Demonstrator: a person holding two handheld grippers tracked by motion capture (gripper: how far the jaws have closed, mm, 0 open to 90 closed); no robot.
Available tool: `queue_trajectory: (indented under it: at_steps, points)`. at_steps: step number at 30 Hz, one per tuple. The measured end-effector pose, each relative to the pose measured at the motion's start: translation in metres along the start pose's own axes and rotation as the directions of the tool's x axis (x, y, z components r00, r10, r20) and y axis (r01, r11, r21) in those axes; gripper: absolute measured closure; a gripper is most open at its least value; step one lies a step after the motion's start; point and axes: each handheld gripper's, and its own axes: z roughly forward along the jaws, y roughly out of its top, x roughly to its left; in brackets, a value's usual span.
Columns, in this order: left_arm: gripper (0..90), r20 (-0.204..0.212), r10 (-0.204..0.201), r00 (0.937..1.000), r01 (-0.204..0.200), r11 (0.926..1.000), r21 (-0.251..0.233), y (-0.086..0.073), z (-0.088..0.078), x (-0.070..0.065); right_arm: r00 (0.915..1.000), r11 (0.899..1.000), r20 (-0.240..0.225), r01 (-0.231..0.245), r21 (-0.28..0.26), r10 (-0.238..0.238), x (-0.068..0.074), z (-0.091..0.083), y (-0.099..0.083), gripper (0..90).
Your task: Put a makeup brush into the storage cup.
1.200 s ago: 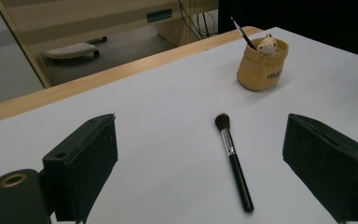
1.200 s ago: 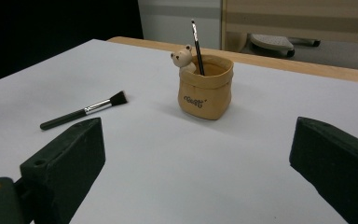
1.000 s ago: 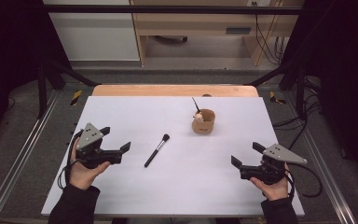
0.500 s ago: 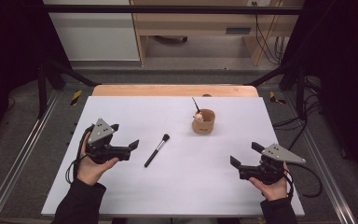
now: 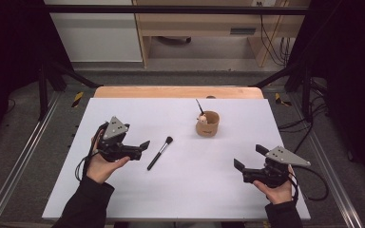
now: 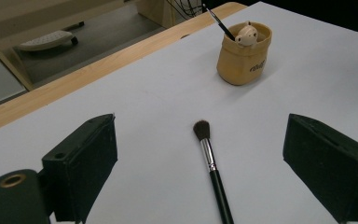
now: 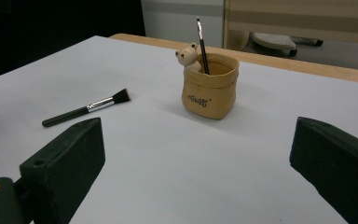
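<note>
Brush with a black handle and dark bristles lies flat on the white surface, bristles pointing away toward the far edge. Just to its left, the left hand-held gripper hangs with jaws spread wide and empty; seen along those jaws, the brush lies between them, untouched. This looks like the approach before a pickup. The next move would call for lowering the jaws so they straddle the thin handle, then closing squarely so it does not roll. Beyond the brush, well apart, stands a small tan cup. Inside it are a thin black stick, leaning, and a little bear figure peeking over the rim. The right hand-held gripper waits near the front right, also wide open, holding nothing.
</note>
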Motion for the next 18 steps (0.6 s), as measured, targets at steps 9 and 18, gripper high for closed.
queue_trajectory:
  at_steps: [9,18]
  points:
    - [9.1,0.010,0.034,0.9994,-0.035,0.9973,0.065,0.006,0.018,-0.003,1.0000,1.000,-0.003,-0.008,0.002,0.008,0.001,0.001,0.000,3.8]
    - [9.2,0.021,0.052,0.9984,-0.055,0.9888,0.139,0.006,0.035,-0.003,1.0000,1.000,-0.007,-0.004,0.005,0.004,0.003,0.003,0.000,3.8]
